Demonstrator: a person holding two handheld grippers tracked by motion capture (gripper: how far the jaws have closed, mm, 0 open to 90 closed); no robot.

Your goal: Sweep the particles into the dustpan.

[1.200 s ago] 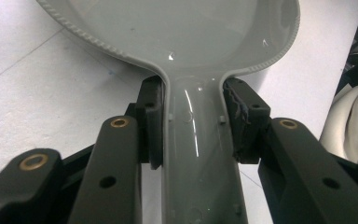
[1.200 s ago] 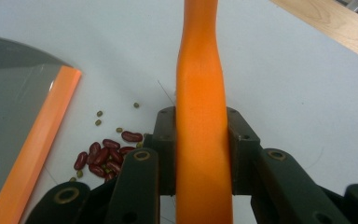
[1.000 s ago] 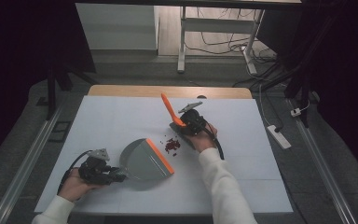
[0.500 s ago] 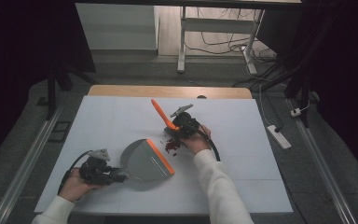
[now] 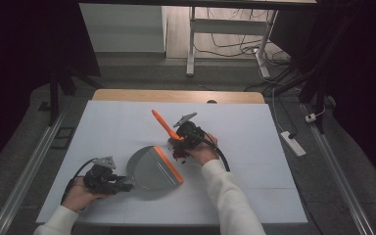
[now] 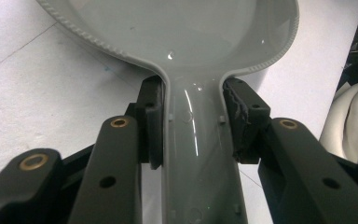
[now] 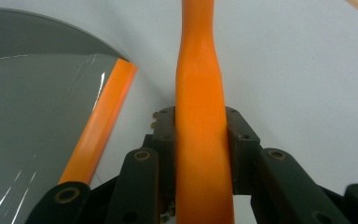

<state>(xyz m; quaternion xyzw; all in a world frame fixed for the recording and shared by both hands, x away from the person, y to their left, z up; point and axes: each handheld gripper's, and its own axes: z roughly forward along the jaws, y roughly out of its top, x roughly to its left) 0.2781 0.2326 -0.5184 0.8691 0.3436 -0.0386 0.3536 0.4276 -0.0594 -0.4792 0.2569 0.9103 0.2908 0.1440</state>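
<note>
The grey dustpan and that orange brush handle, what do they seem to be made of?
The dustpan looks like glossy moulded plastic: light glints on it, and its rim is ribbed. Its orange lip may be rubber or plastic. The brush handle seems smooth, satiny plastic, evenly coloured and seamless.

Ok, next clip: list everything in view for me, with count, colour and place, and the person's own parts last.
dustpan: 1, grey with an orange front lip, on the white table near the left hand
brush handle: 1, orange, slanting up from the right gripper
debris pile: 1, dark red bits, on the table just off the dustpan's lip
table: 1, white cover, bare wood along the far edge
power strip: 1, white, on the floor to the right
left gripper: 1, black, shut on the dustpan's handle
right gripper: 1, black, shut on the brush handle
sleeves: 2, white, entering from the bottom
</note>
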